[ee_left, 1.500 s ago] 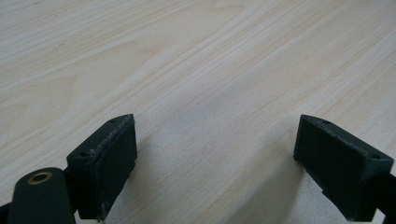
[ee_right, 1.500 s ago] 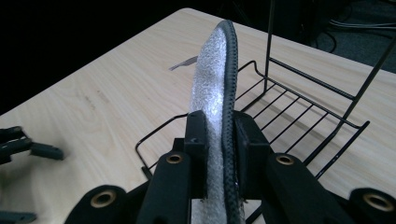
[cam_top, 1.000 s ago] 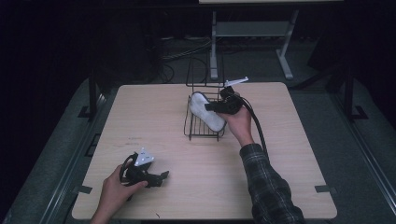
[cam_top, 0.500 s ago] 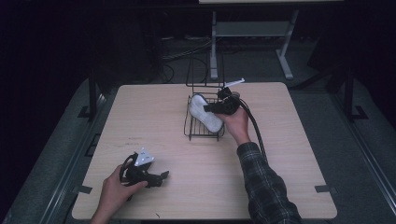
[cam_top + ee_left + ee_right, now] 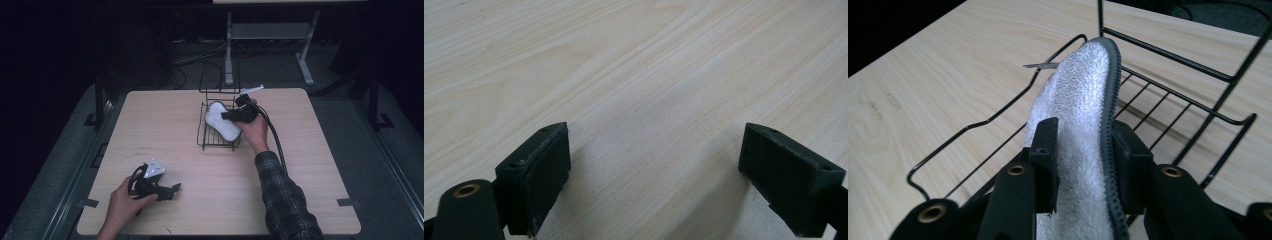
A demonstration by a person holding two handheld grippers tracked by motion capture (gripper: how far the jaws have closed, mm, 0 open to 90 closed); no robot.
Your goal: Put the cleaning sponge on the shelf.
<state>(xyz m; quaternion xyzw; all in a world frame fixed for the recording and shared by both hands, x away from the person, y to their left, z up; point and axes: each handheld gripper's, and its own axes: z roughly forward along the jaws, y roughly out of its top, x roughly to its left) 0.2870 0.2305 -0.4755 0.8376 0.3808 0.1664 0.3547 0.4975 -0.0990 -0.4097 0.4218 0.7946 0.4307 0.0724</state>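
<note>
While my right gripper point(image 5: 1083, 150) sits over the wire rack point(image 5: 219, 135) at the table's point(image 5: 300, 165) far middle, its jaws pinch a white insole point(image 5: 1083, 100) with a grey edge — held on edge above the rack's wires. My left gripper point(image 5: 170, 190) rests at the near left corner, well apart — jaws spread wide over bare wood, nothing between them.

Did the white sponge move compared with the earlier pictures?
Yes, slightly. The white sponge, held by the right gripper, shifted a little toward the person relative to the wire rack.
</note>
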